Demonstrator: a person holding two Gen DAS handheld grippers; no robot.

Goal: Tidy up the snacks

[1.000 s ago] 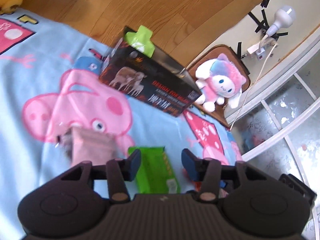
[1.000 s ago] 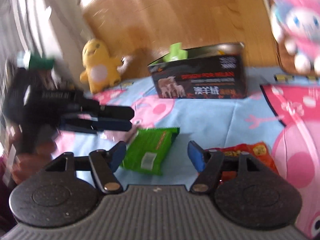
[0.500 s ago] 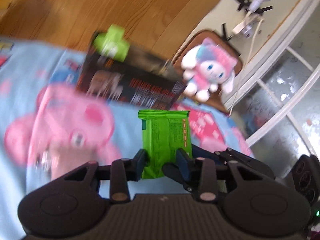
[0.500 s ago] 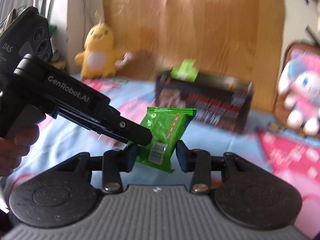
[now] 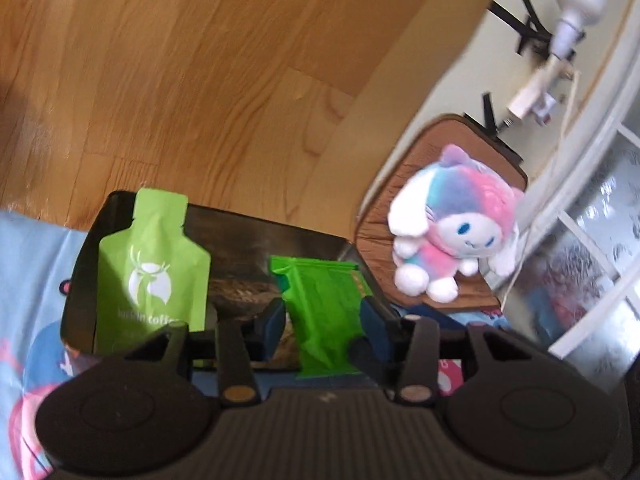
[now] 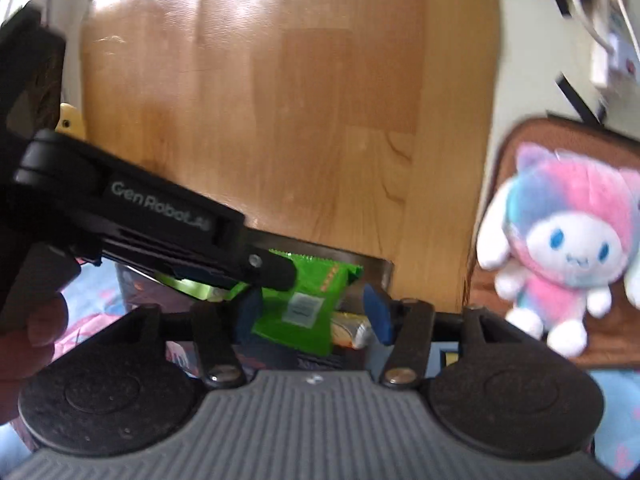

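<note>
The left gripper (image 5: 324, 324) is clamped on a green pack (image 5: 320, 288). One blue finger presses each side of the pack, and the pack sticks up toward twelve o'clock. The pack hangs just over the open top of a dark box (image 5: 240, 232), near the box's three o'clock end. It is not down inside the box. A light green pouch (image 5: 152, 264) with a white deer head on it stands up in the box, at about nine o'clock from the pack. The box sits on a blue blanket (image 5: 28, 264), which shows at the eight o'clock side. A wood floor (image 5: 200, 80) lies past the box at twelve o'clock. At two o'clock from the pack, a pink and blue plush (image 5: 452, 232) sits on a brown mat (image 5: 460, 140). The right gripper (image 6: 312, 314) has its two blue fingers wide apart and grips nothing. The green pack is between these fingers, and there is a gap at the three o'clock finger. From this side the left gripper reaches in from nine o'clock, with its tip on the pack. An orange pack (image 6: 348, 330) shows low in the box, at about four o'clock from the green pack. A bit of the left hand (image 6: 28, 328) shows at eight o'clock.
</note>
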